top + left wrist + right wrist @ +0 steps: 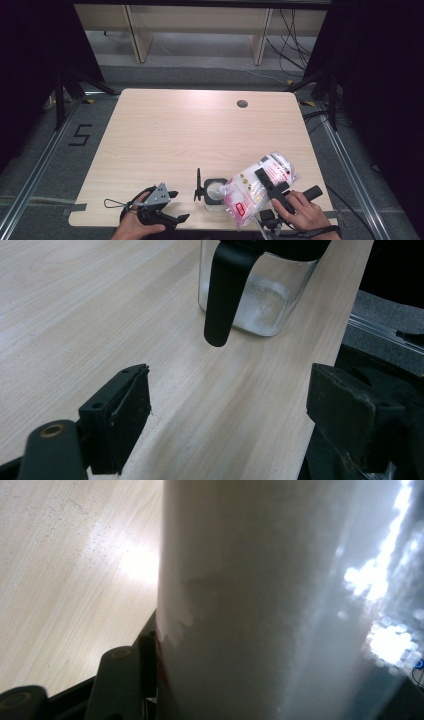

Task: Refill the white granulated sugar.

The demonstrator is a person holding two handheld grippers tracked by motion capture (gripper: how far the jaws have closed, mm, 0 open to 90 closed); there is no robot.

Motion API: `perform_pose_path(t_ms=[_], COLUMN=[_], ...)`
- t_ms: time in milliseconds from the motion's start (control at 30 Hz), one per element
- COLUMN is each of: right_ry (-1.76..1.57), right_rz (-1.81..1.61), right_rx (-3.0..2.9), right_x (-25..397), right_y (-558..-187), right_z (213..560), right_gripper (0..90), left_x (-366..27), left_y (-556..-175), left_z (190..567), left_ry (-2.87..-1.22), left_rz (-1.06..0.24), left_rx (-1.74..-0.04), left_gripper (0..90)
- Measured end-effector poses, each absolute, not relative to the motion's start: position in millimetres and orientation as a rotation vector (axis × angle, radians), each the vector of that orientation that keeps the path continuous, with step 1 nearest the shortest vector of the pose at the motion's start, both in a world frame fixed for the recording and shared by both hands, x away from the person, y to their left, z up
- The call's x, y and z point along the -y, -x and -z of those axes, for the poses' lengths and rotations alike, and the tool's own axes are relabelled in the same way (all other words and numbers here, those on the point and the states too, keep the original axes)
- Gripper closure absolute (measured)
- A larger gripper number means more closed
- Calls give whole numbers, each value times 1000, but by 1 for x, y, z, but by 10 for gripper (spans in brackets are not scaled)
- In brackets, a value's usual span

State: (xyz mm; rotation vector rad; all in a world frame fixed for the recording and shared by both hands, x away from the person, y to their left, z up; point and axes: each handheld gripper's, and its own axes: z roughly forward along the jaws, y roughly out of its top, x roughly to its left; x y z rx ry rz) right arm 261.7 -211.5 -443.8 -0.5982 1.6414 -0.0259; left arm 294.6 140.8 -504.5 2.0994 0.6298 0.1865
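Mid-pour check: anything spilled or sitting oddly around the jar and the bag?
Fine specks that look like spilled grains are scattered on the table beside the bag, seen in the right gripper view. The bag, held by the right gripper, is tilted over the glass jar, which sits very near the table's edge. The left gripper is open and idle.

left gripper [176, 206] rests with jaws apart; right gripper [266, 184] is clamped.

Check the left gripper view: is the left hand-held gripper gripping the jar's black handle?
No, the left hand-held gripper has its jaws wide apart over bare table, short of the glass jar.
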Motion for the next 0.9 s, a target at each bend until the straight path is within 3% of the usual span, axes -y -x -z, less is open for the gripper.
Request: perform_pose_path(t_ms=[900], right_ry=[593], right_rz=[31], right_rx=[-1650], right_x=[212], right_y=[-261], right_z=[444], right_gripper=[438], left_x=[-141], left_y=[-294], left_z=[504], left_ry=[-2097], left_rz=[-180], left_rx=[-628], left_gripper=[173])
